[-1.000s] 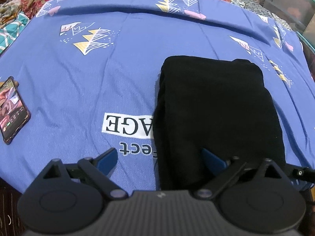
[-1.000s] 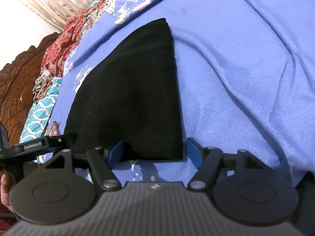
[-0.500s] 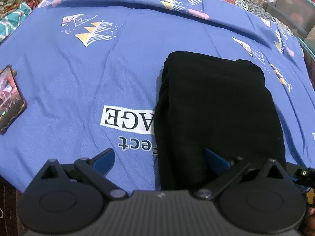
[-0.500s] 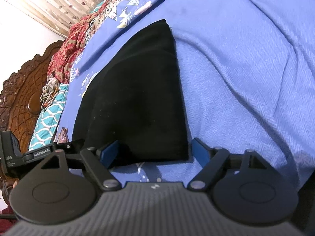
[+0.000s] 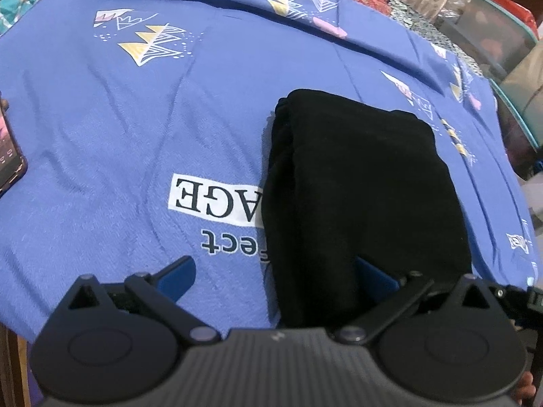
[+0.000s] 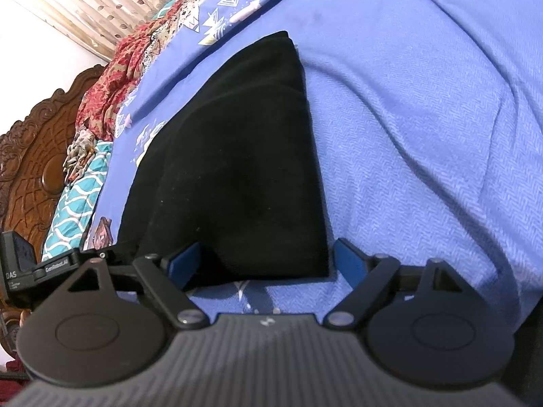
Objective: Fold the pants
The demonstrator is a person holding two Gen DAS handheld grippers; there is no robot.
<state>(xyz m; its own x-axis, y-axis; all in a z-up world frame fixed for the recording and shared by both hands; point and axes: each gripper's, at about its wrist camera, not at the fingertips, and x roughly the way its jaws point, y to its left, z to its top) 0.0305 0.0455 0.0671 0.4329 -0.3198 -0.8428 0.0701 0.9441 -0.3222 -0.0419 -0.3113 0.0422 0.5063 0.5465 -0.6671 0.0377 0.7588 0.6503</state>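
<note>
The black pants (image 5: 356, 186) lie folded into a compact rectangle on the blue bedsheet (image 5: 135, 135). My left gripper (image 5: 276, 274) stands wide open over their near left edge. One blue finger is over the sheet and the other over the black cloth, and neither pinches it. In the right wrist view the pants (image 6: 237, 169) taper away from me. My right gripper (image 6: 268, 259) straddles their near right corner. Its jaws are opening and the pads stand clear of the cloth on both sides.
A phone (image 5: 8, 159) lies on the sheet at the far left edge. A carved wooden headboard (image 6: 30, 156) and patterned cloths (image 6: 105, 101) line one side of the bed. Storage boxes (image 5: 492, 34) stand beyond the far right corner. The left gripper's body (image 6: 20, 264) shows beside the right one.
The right jaws have spread wider around the pants' corner. The left jaws opened a little more, and the left view shifted so the phone slid nearly out at the left.
</note>
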